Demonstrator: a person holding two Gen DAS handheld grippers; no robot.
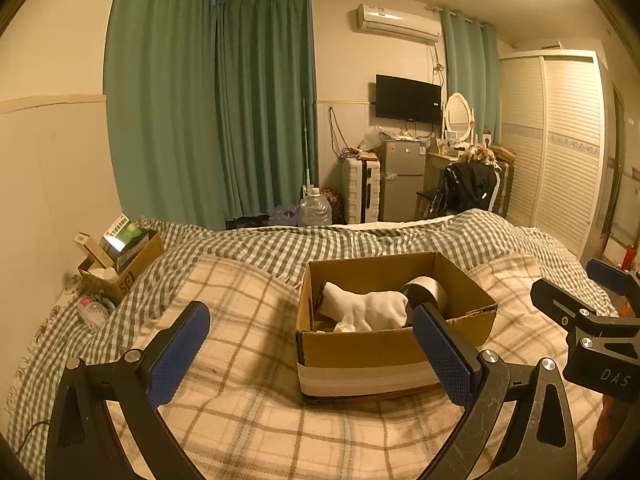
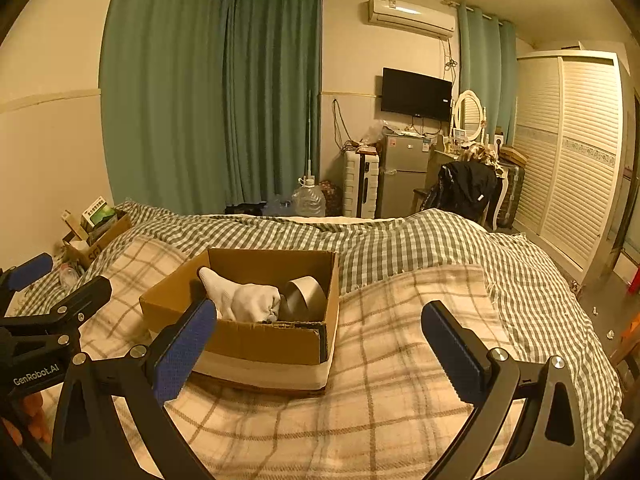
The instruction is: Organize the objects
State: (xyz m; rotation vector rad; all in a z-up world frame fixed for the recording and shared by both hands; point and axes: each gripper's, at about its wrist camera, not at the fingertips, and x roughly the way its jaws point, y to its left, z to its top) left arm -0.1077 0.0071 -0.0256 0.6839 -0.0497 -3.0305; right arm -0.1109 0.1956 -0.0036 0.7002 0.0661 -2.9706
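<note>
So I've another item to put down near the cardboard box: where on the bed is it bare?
The plaid blanket right of the cardboard box lies bare out to the checked duvet. The box itself is crowded with a white sock and tape roll; the far-left box of packets is full too.

A: Item one, supporting surface?
B: Bed (image 1: 248, 412), covered by a beige plaid blanket (image 2: 400, 380) directly beneath both sets of jaws, and a green gingham quilt (image 1: 280, 248) beyond the fingertips.

A: Item two, resting on the blanket?
B: Open cardboard box (image 1: 360, 350), ahead of the left jaws, just beyond their right fingertip; ahead-left of the right jaws.

A: Item three?
B: Second carton (image 1: 132, 268), far left of both jaws at the wall, packets upright inside; a clear plastic bottle (image 1: 93, 312) lies just beside it.
</note>
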